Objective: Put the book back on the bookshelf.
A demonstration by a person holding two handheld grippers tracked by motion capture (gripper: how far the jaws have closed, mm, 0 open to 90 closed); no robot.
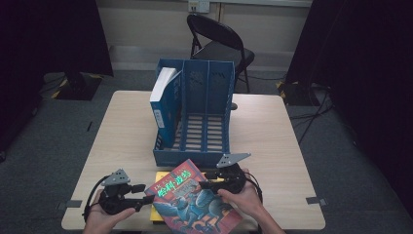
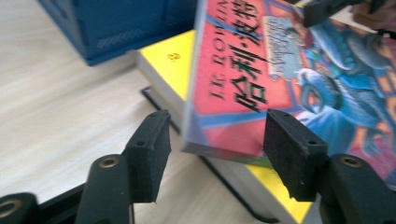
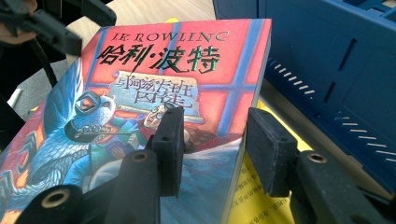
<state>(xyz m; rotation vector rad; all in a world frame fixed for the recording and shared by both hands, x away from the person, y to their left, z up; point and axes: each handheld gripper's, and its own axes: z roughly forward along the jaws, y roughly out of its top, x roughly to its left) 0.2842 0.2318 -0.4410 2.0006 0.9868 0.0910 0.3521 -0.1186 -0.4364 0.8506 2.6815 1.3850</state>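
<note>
Though partly blurred, "J.K. ROWLING" on book cover.

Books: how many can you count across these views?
3. A blue book stands in the left slot of the file rack; in front of it, a red book lies tilted on a yellow book. More may hide underneath.
</note>
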